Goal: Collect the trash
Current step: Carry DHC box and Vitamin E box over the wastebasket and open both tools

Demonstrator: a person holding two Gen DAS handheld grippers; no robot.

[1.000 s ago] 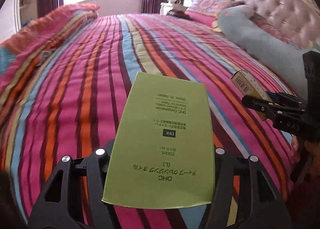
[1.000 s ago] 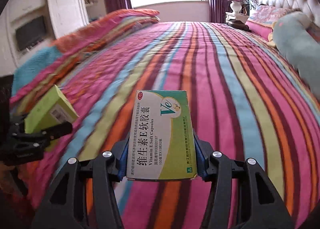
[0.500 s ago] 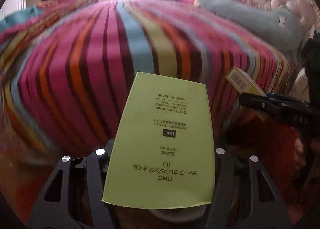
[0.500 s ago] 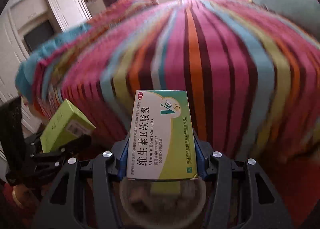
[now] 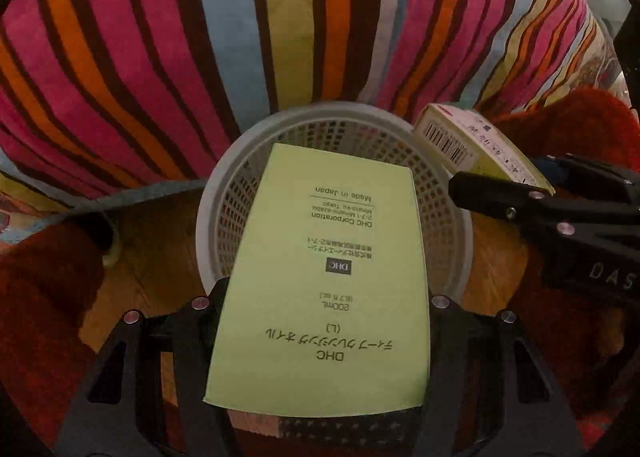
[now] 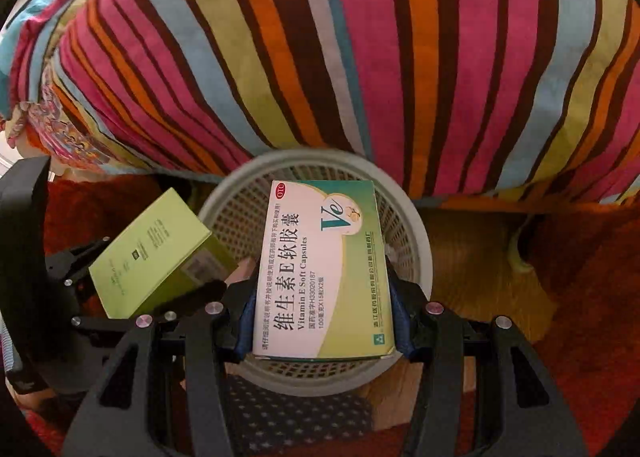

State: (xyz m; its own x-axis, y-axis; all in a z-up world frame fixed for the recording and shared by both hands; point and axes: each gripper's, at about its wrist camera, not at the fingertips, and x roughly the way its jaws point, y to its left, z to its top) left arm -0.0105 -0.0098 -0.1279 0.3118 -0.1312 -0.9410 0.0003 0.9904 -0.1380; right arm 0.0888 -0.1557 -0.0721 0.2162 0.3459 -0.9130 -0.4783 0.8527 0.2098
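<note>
Both tongs are pointing steeply down over the round white plastic lattice wastebasket (image 5: 248, 161) standing on the floor against the striped bedspread (image 5: 280, 17). The left gripper (image 5: 320, 337) is clamped partway closed on the flat lime-green cardboard carton (image 5: 320, 281), gripping its 2 long edges. The right gripper (image 6: 320, 321) is pinching the white-and-green vitamin E capsule box (image 6: 320, 269) the same way. Both boxes are probably light, thin-walled and crushable, so edge grips near the lower half suit them.

Home bedroom — striped bedspread (image 5: 280, 17), wood floor (image 6: 480, 257), red rug (image 6: 580, 317)
</note>
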